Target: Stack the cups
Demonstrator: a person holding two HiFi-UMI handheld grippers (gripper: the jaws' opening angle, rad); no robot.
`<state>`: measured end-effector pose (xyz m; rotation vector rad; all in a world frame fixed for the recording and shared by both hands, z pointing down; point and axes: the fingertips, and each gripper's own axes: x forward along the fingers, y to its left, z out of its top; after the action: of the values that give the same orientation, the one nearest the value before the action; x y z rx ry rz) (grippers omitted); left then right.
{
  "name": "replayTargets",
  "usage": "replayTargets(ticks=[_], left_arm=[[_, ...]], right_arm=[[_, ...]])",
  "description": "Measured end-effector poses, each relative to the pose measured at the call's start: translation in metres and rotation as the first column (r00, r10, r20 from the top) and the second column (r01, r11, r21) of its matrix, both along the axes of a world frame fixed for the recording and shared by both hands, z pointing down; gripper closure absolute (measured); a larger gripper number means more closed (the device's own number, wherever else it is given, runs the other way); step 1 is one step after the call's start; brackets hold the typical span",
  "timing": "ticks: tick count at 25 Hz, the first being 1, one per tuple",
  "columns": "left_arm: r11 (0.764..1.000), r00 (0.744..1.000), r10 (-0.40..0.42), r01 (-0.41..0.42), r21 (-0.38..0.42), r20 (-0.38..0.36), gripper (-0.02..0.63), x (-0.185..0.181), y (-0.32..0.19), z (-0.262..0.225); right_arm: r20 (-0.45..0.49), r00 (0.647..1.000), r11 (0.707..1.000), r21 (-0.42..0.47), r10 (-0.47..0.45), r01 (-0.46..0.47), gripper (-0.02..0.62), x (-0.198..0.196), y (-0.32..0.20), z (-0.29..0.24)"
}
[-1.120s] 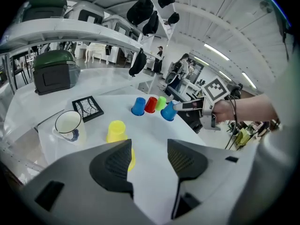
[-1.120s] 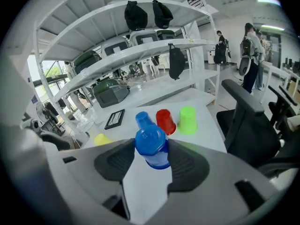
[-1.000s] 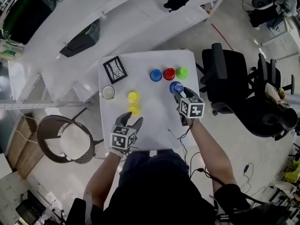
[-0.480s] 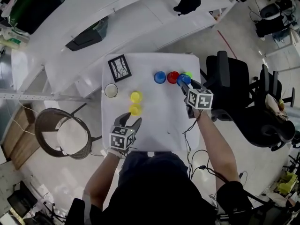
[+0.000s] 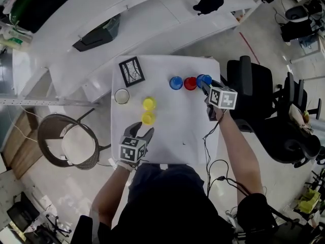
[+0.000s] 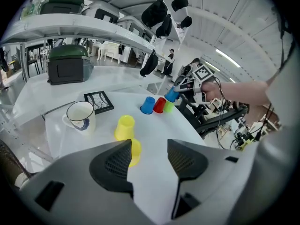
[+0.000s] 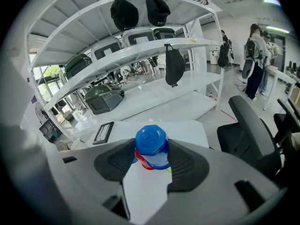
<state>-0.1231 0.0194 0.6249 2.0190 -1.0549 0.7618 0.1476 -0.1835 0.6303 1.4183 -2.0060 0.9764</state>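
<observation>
An upturned blue plastic cup (image 7: 151,144) is clamped in the right gripper (image 7: 151,162) just above the green plastic cup (image 6: 168,108), beside the red cup (image 5: 190,83) and a second blue cup (image 5: 176,83) on the white table (image 5: 175,136), while the left gripper (image 6: 149,156) is held with jaws apart near two yellow cups (image 5: 149,103).

No word, number or brand can be read in any view. Black-and-white square patterns, without letters, are borne by the cube (image 5: 133,150) on the left tool (image 5: 138,131) and the cube (image 5: 223,97) on the right tool (image 5: 205,83). A blue mark is seen on the white mug (image 6: 80,117), but it is too small to be read.
</observation>
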Motion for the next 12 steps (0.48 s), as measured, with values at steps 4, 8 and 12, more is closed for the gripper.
replayTargets(ticks=[4,8,12], left_arm=[[1.0,1.0,-0.004,0.004,-0.003,-0.003,0.368,0.0002,-0.0012,0.0013],[1.0,1.0,-0.007,0.007,-0.006,-0.006,0.369,0.0012,-0.0022,0.0034],[1.0,1.0,-0.009,0.009,-0.007,-0.007,0.368,-0.0019,-0.0043,0.0043]], right_arm=[[-0.004,1.0,1.0,-0.019,-0.001,0.001,0.379,-0.001,-0.0051,-0.0011],[-0.01,1.0,0.999,-0.03,-0.02,0.02,0.376,-0.0039,-0.0058,0.0032],[-0.019,1.0,0.999,-0.032,-0.014,0.013,0.372,-0.0037,-0.0092,0.0053]])
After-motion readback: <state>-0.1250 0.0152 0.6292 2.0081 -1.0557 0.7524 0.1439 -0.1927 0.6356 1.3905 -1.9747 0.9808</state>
